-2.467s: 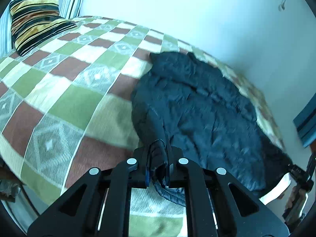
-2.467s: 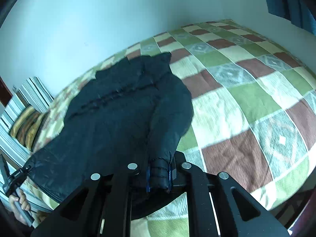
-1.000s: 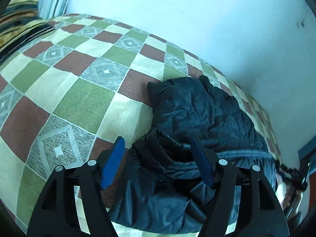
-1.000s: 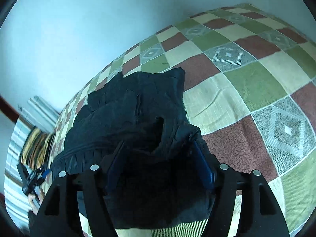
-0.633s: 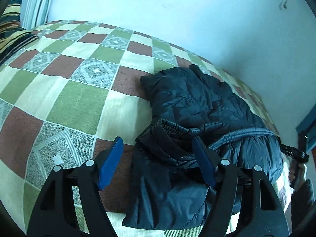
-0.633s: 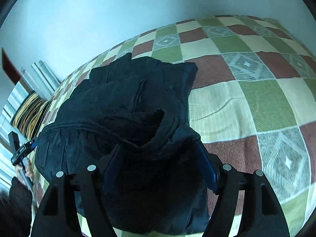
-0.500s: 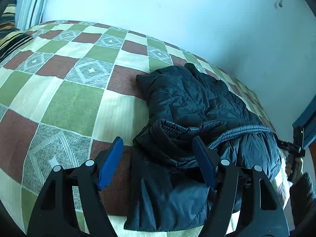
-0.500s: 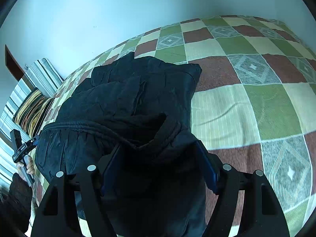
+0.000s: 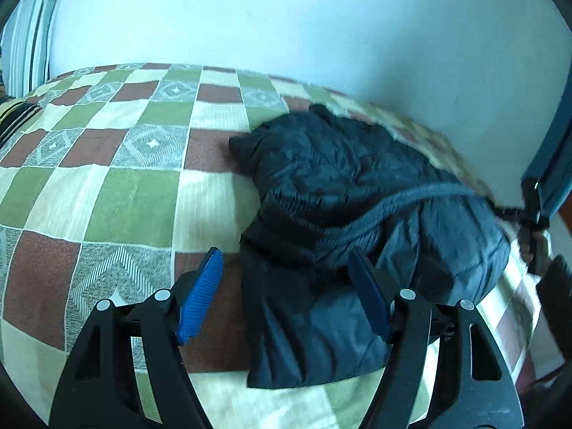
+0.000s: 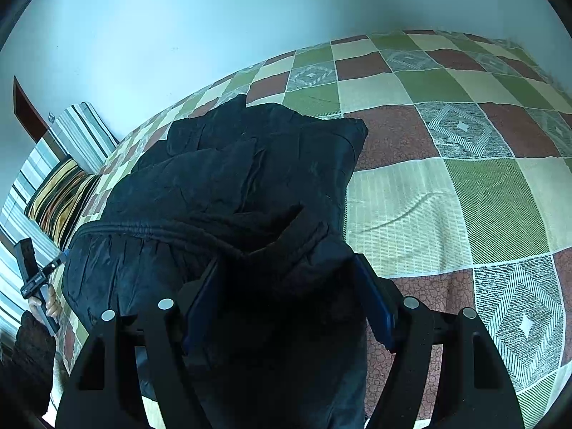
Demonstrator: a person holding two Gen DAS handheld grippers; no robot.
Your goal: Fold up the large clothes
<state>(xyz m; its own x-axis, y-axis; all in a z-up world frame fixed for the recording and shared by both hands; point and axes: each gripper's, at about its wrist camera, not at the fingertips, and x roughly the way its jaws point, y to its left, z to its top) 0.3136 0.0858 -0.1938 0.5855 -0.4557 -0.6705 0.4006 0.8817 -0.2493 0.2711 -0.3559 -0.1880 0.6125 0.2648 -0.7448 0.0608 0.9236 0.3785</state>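
Note:
A dark navy padded jacket (image 9: 357, 193) lies folded over on itself on the chequered bedspread (image 9: 118, 200). Its elastic hem runs across the top layer. My left gripper (image 9: 284, 254) is open, hovering over the jacket's near left corner, and its blue pads (image 9: 200, 296) touch no cloth. In the right wrist view the jacket (image 10: 243, 178) fills the middle. My right gripper (image 10: 286, 261) stands open above its near right corner, with a raised fold between the wide jaws but not pinched.
The bedspread (image 10: 464, 186) stretches out flat beside the jacket. A striped pillow (image 10: 60, 200) lies at the head end. A pale wall (image 9: 321, 28) runs along the far side and a blue curtain (image 9: 550, 171) hangs at the right. A person's hand (image 10: 43, 304) holds the other gripper.
Both grippers held the jacket's ends, carried them over the body and let go. Since then the jaws have stayed open while both views rolled.

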